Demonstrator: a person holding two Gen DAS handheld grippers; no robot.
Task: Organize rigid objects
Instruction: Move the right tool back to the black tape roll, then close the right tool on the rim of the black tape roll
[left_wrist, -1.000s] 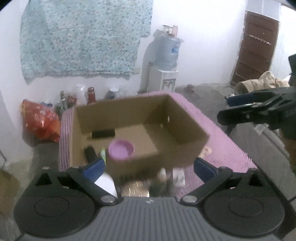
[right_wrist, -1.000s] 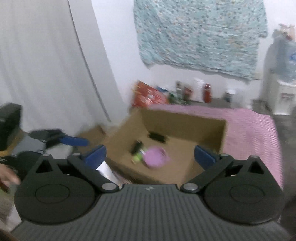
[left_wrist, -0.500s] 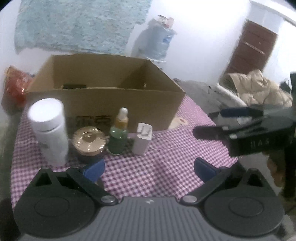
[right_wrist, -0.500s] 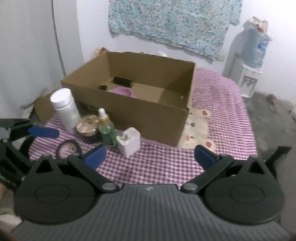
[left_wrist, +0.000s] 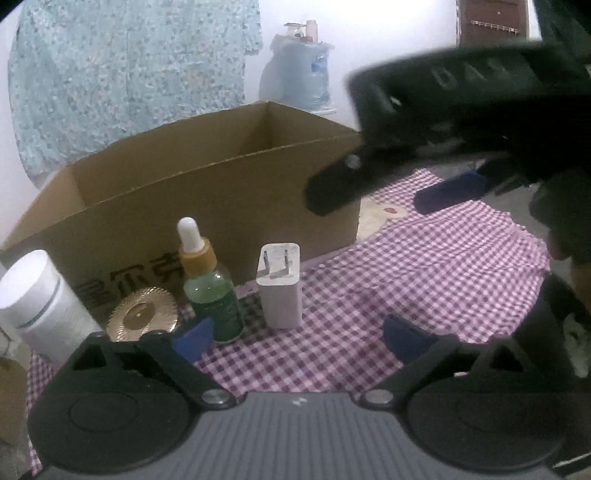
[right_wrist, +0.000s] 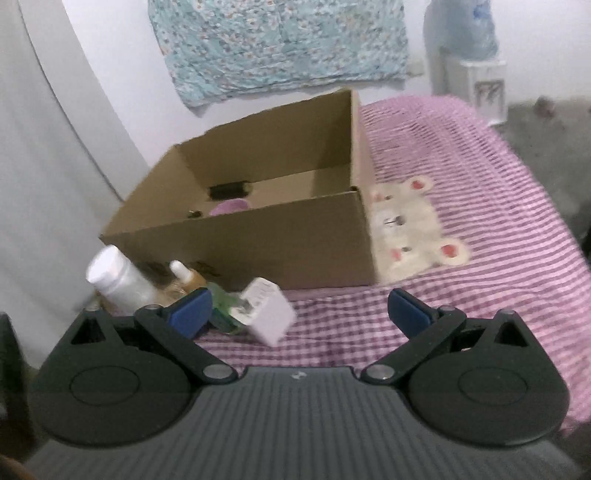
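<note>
2 tongs, left (left_wrist: 297, 332) and right (right_wrist: 299, 310), wide, empty; white charger (left_wrist: 279, 286) upright, prongs skyward, beside dropper bottle (left_wrist: 208, 284).

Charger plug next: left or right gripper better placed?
Left, probably. The left gripper is open, squarely facing the upright charger. The right gripper, also open, sees it off to one side.
</note>
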